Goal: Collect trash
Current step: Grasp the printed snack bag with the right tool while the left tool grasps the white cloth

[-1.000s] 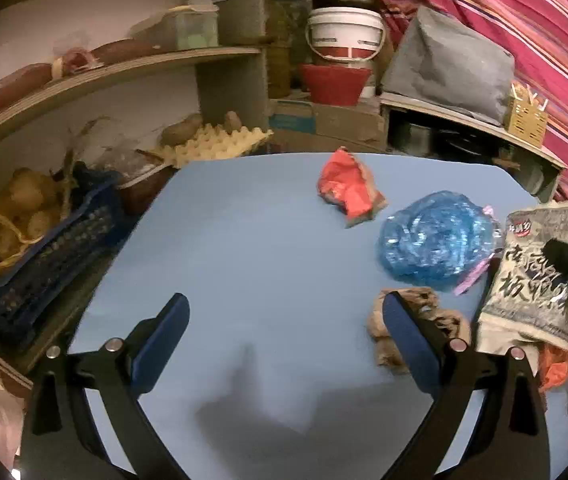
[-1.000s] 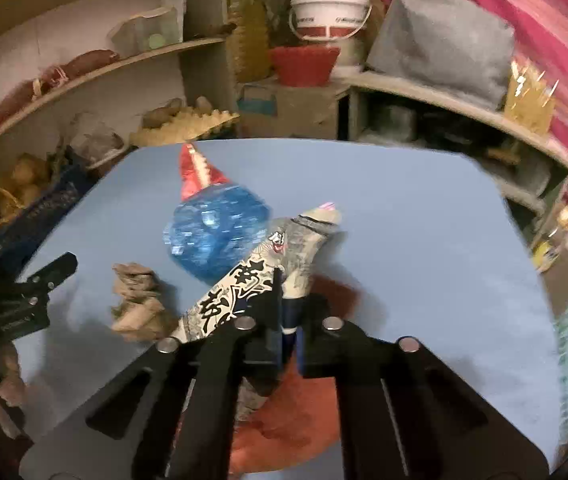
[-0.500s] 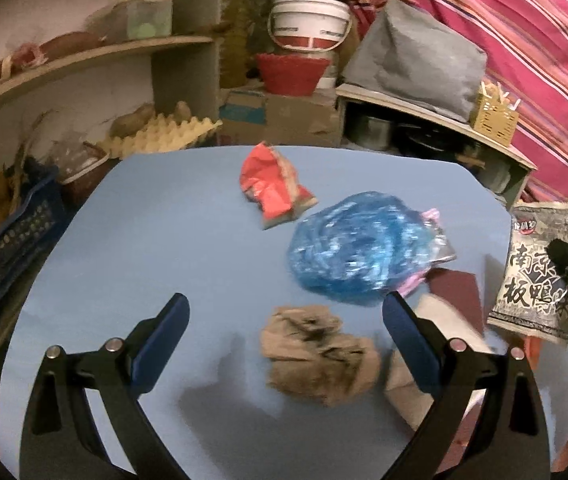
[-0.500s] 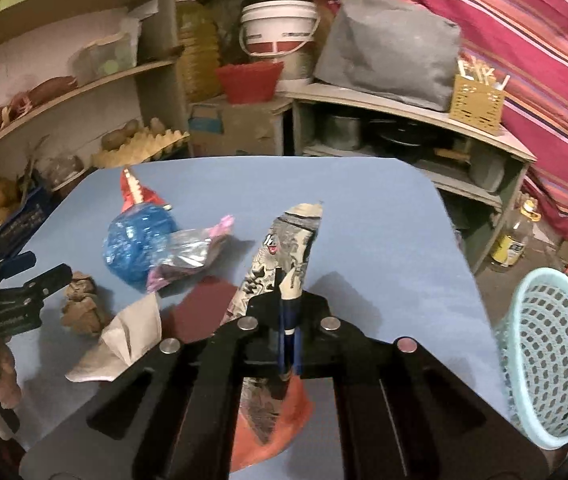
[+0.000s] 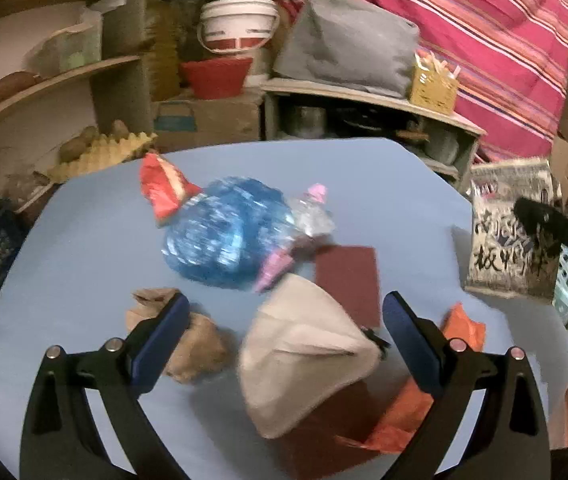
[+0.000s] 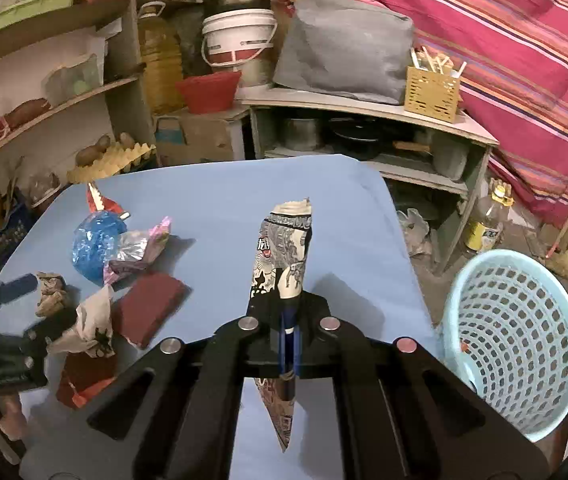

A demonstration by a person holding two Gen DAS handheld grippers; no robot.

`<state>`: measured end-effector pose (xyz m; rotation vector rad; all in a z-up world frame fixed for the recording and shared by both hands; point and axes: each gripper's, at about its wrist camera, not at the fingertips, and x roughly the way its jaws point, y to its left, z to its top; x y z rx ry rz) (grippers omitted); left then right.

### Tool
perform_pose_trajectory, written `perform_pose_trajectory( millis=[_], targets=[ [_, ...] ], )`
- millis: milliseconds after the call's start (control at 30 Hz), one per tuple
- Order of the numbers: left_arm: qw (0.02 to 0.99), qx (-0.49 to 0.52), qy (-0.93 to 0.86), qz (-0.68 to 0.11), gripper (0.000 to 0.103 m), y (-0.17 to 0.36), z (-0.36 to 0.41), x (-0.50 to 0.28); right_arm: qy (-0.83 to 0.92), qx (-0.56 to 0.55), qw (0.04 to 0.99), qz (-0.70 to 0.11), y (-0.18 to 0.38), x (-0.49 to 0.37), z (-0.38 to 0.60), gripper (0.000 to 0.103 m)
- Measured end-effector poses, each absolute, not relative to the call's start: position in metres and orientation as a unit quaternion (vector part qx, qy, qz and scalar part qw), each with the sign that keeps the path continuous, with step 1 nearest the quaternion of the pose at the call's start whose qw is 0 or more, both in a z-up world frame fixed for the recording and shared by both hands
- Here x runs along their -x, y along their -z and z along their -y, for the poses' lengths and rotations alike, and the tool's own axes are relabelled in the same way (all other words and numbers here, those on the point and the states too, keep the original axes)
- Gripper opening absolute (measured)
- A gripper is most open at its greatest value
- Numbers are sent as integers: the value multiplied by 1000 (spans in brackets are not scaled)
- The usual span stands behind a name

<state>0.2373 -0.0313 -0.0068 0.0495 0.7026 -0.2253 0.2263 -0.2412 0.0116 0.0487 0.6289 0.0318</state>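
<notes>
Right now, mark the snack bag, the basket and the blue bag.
snack bag (image 6: pixel 284 240), right wrist view, printed upper half above the tongs.
basket (image 6: pixel 523 320), right wrist view, inner mesh wall.
blue bag (image 5: pixel 224 232), left wrist view, middle of the crumpled plastic.

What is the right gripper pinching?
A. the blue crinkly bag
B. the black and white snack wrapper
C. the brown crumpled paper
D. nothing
B: the right gripper is shut on the black and white snack wrapper, held above the blue table near the basket.

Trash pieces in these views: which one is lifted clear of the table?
The black-and-white printed snack wrapper, pinched upright in the right gripper. The blue plastic bag, brown paper wad and others lie on the table.
</notes>
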Motion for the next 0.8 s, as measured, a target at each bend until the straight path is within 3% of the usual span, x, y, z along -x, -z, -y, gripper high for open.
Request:
perform_pose_trajectory(
  millis=[233,367,533,800],
  targets=[
    [927,-53,109,-354,93,26,50,-233,-17,-35,950,-309,-11,-217,258,3],
    [921,-54,112,-370,76,36,52,-236,-20,-42,949,-311,-10,-216,261,3],
    [918,-45,107,-379,73,41,52,-240,-25,-53,947,-316,-6,-218,266,3],
    [915,-34,112,-386,55,39,49,-245,-28,-45,948,-315,-3,-220,263,3]
  ],
)
